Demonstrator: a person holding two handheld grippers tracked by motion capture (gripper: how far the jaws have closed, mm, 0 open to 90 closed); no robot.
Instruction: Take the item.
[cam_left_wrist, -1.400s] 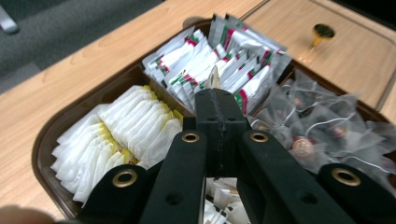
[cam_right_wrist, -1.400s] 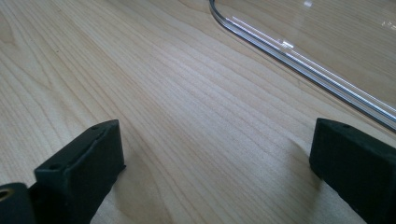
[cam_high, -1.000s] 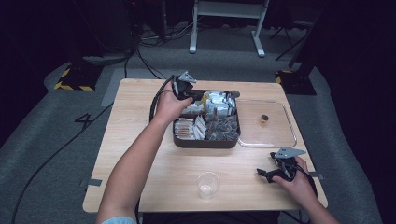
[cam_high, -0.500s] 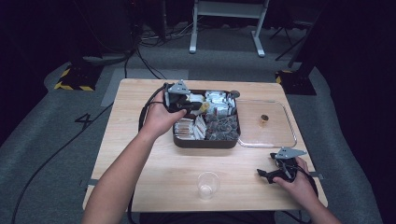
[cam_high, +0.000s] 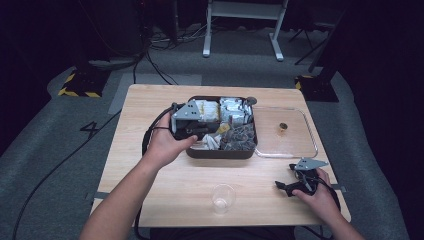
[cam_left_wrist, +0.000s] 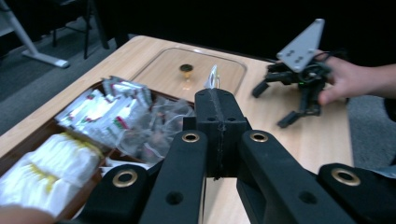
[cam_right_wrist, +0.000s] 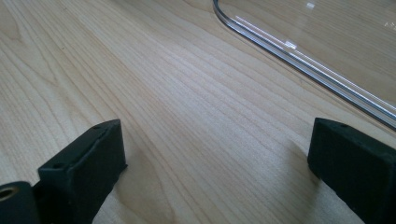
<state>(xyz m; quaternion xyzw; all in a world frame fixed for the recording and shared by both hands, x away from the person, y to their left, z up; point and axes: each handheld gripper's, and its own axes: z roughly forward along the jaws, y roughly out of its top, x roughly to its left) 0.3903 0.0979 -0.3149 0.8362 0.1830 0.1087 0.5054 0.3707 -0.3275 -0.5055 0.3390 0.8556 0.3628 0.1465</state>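
Observation:
A dark brown compartment box (cam_high: 220, 154) of tea bags and sachets sits at the table's middle back. My left gripper (cam_high: 216, 131) hovers over the box's left half, its jaws pointing right. In the left gripper view that gripper (cam_left_wrist: 219, 100) is shut on a small thin sachet (cam_left_wrist: 212, 78), whose edge sticks out past the tips; the sachet (cam_high: 223, 128) looks yellowish from above. My right gripper (cam_high: 286, 189) rests on the table at the front right, and its jaws (cam_right_wrist: 219, 158) stand wide apart on bare wood with nothing between them.
A clear lid (cam_high: 295, 142) with a brass knob (cam_high: 283, 127) lies flat just right of the box. Its rim (cam_right_wrist: 299, 56) is close ahead of the right gripper. A clear plastic cup (cam_high: 223, 197) stands near the front edge, between the two arms.
My left gripper has drawn back from the box's far left corner toward the person, carrying the sachet. The right gripper has stayed in place.

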